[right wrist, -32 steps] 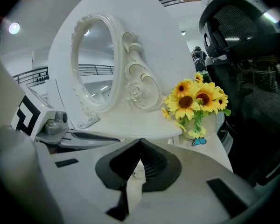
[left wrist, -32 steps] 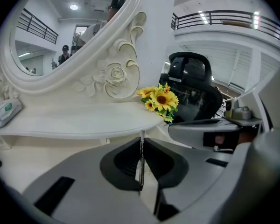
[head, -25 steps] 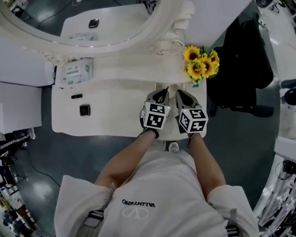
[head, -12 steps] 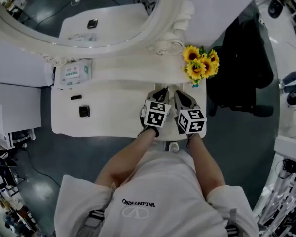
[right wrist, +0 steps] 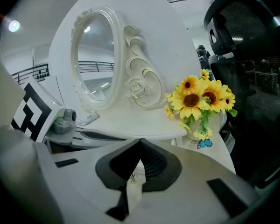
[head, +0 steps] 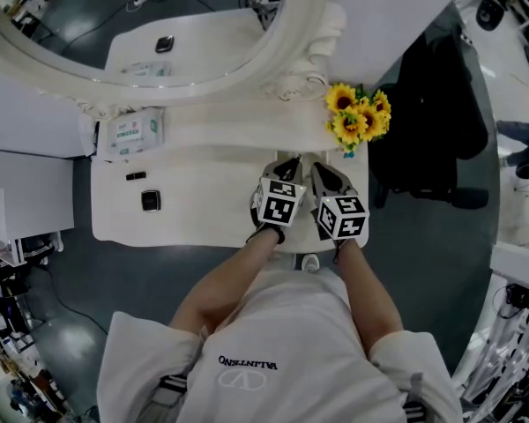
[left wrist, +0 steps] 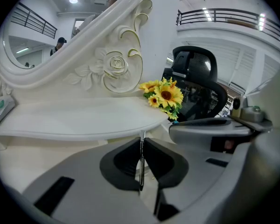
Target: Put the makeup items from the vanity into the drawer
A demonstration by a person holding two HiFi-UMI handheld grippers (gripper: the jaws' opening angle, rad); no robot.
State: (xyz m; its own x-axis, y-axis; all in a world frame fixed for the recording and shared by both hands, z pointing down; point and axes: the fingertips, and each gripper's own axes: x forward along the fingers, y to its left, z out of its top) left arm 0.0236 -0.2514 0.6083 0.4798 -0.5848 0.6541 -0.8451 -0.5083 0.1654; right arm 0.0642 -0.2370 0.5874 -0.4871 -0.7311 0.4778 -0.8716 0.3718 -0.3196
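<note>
On the white vanity top point(head: 203, 210), toward its left end, lie a small black square compact point(head: 150, 200) and a short black stick-shaped item point(head: 136, 174). My two grippers hover side by side over the vanity's right part, far from those items. The left gripper point(head: 290, 163) is shut with nothing between its pads point(left wrist: 141, 141). Beside it, the right gripper point(head: 323, 166) is also shut and empty point(right wrist: 139, 146). A small round knob point(head: 309, 261) shows at the vanity's front edge below the grippers.
A pack of wipes point(head: 134, 130) lies on the raised back shelf at the left. Sunflowers in a vase point(head: 360, 116) stand at the right end of that shelf, close ahead of both grippers. The oval mirror point(head: 141, 25) rises behind. A black office chair point(head: 441, 122) stands to the right.
</note>
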